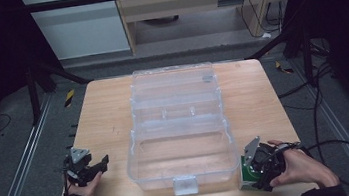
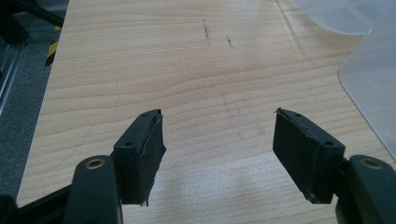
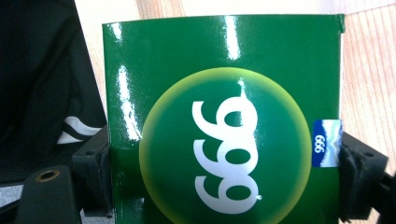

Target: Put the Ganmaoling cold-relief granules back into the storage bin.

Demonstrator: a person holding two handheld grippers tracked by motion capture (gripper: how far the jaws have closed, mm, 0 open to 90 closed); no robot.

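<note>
While the right gripper (image 1: 252,171) sits at the near right corner of the tabletop (image 1: 104,116), its jaws are clamped on the two sides of a green box (image 1: 244,171), which stands on the wood just beside the right end of the clear plastic case (image 1: 178,127). The high view shows that box as a small green and white shape under the person's right hand (image 1: 296,166); the right gripper view shows what the high one cannot, a glossy green face with a yellow-rimmed circle, white digits reading 999 turned upside down, and a small blue label at the box's right edge, against the jaw there. The left gripper (image 1: 101,163) lies near the near left corner, held by the left hand (image 1: 85,187), its jaws standing well apart over bare wood with nothing between them, as the left gripper view makes plain. That same view catches the rounded edge of the case at its right side, apart from the jaws. The case lies open in the middle of the tabletop, lid hinged back toward the far edge, its front latch close to the near edge. Bare wood runs along the left edge and, more narrowly, along the right edge beyond the case.
</note>
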